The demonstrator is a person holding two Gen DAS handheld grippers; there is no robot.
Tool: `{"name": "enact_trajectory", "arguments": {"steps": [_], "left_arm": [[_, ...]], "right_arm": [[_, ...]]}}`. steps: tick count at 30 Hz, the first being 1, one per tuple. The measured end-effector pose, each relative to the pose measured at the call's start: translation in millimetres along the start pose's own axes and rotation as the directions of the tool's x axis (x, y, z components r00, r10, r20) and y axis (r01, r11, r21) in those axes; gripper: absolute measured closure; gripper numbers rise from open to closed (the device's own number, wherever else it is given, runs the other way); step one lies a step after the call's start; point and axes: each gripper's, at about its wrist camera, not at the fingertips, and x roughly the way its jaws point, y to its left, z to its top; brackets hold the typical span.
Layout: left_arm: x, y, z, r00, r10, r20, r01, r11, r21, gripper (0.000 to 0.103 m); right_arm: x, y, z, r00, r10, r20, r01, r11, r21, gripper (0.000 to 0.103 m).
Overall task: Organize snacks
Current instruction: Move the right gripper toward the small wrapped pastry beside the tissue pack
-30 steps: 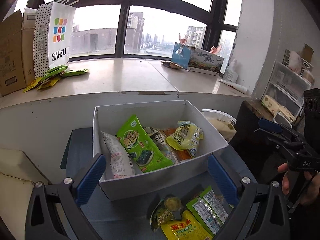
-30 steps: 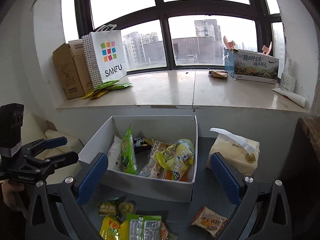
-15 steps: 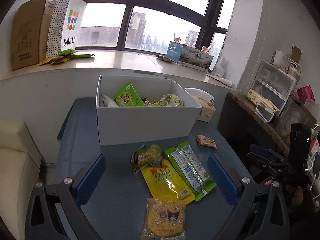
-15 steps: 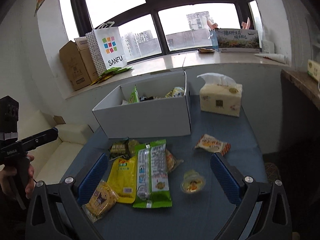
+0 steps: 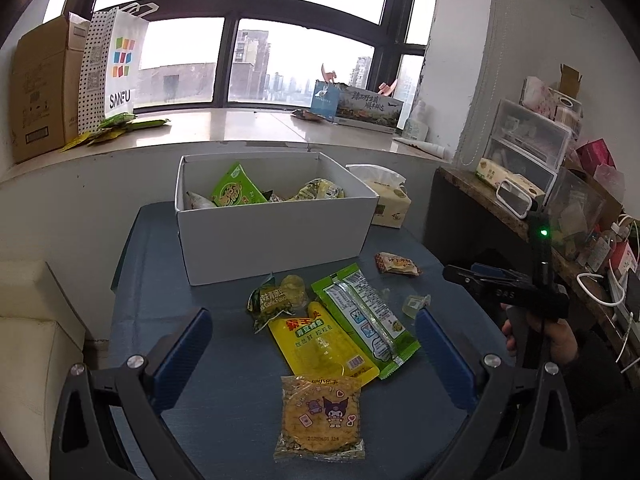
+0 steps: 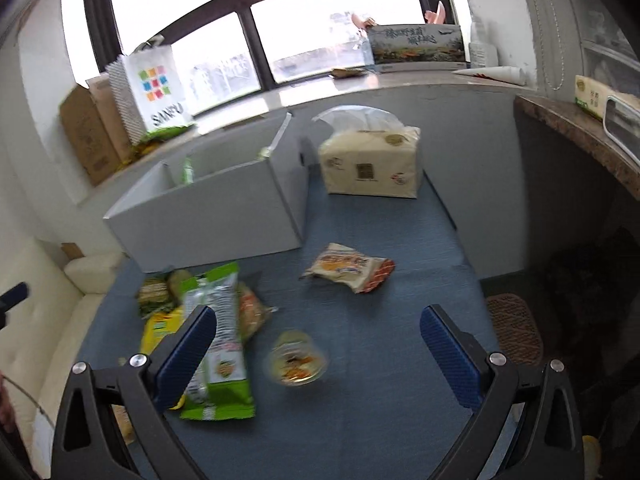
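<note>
Hovering above the blue table, the left gripper has its jaws spread wide and empty — the right gripper likewise. Loose snacks lie near the white box: a yellow packet, a long green packet, a round cracker pack nearest. A jelly cup sits between the right gripper's fingers, untouched — a tissue pack stands far right.
</note>
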Motion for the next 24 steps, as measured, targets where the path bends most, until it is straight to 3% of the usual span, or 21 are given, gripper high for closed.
{"name": "enact_trajectory", "arguments": {"steps": [5, 14, 15, 16, 17, 19, 20, 24], "left_arm": [[4.3, -1.5, -3.5, 1.000, 0.013, -0.020, -0.013, 1.000, 0.018, 0.000], [8.8, 5.1, -8.0, 0.999, 0.013, -0.041, -0.013, 1.000, 0.006, 0.000], [9.7, 5.4, -8.4, 0.999, 0.014, -0.043, -0.014, 1.000, 0.003, 0.000], [10.4, 5.7, -8.9, 0.999, 0.013, -0.044, -0.013, 1.000, 0.002, 0.000], [11.4, 5.7, -9.6, 0.999, 0.011, -0.046, -0.011, 1.000, 0.002, 0.000], [13.5, 5.6, -11.3, 0.999, 0.011, -0.052, -0.011, 1.000, 0.001, 0.000], [14.4, 5.7, -12.1, 0.998, 0.010, -0.055, -0.010, 1.000, 0.001, 0.000], [16.0, 5.9, -13.1, 0.998, 0.012, -0.060, -0.012, 1.000, 0.003, 0.000]], "right_arm": [[38.7, -0.2, 17.7, 0.997, -0.017, -0.070, 0.017, 1.000, -0.001, 0.000], [119.9, -6.9, 31.7, 0.971, -0.109, -0.214, 0.076, 0.985, -0.158, 0.001], [123.6, -9.8, 31.3, 0.969, -0.101, -0.224, 0.065, 0.985, -0.162, 0.012], [126.1, -12.2, 30.8, 0.968, -0.088, -0.233, 0.050, 0.985, -0.166, 0.015], [124.7, -11.5, 30.2, 0.971, -0.106, -0.213, 0.065, 0.979, -0.191, 0.027], [120.3, -10.2, 28.0, 0.972, -0.134, -0.192, 0.093, 0.973, -0.211, 0.065], [117.5, -10.9, 27.9, 0.975, -0.111, -0.195, 0.073, 0.979, -0.193, 0.103], [111.9, -5.6, 21.8, 0.974, -0.132, -0.183, 0.089, 0.971, -0.223, 0.103]]}}
